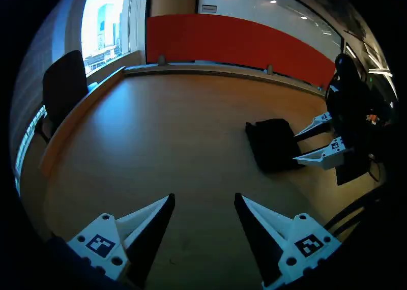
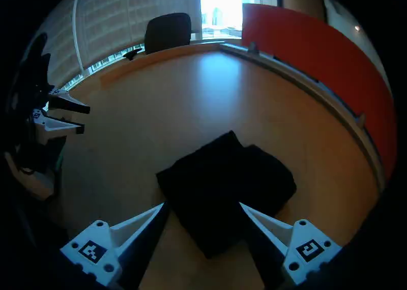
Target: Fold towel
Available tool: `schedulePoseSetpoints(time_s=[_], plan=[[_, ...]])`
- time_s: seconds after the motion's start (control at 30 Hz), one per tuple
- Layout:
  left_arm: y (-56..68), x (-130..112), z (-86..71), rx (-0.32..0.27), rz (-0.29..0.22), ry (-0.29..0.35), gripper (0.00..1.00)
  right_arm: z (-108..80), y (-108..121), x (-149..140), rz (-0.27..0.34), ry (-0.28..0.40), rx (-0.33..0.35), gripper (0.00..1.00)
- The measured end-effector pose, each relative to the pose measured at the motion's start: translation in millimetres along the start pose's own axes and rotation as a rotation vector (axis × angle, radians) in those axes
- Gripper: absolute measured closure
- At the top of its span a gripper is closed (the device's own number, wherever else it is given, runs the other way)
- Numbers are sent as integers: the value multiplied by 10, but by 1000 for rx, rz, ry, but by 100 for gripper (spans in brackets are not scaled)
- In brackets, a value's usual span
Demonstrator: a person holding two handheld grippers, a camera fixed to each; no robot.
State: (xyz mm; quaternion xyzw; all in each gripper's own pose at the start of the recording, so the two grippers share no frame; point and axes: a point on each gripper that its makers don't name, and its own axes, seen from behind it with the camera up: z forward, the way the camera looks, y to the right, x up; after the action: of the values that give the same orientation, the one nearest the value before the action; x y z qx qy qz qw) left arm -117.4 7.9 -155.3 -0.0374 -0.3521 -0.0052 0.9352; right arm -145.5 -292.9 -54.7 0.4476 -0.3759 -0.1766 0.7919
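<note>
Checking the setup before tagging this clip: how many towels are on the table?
1. A dark folded towel lies on the wooden table, just ahead of the right tool; the left tool is farther off, over bare wood. More could lie outside the views.

White, black-padded tongs [image 1: 204,198] (square markers [image 1: 99,244])

Left gripper [image 1: 203,196] and right gripper [image 2: 203,204] both gape wide.
</note>
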Motion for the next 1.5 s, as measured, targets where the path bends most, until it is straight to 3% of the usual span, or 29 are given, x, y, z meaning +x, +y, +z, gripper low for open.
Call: schedulePoseSetpoints(time_s=[0.4,0.93,1.5], plan=[[40,22,19,-9,7,0,14,-156,97,-244,69,-10,-61,6],[68,0,35,-12,4,-8,14,-182,120,-592,116,-79,-89,7],[101,20,46,-19,1,-5,14,-164,115,-721,141,-99,-94,48]])
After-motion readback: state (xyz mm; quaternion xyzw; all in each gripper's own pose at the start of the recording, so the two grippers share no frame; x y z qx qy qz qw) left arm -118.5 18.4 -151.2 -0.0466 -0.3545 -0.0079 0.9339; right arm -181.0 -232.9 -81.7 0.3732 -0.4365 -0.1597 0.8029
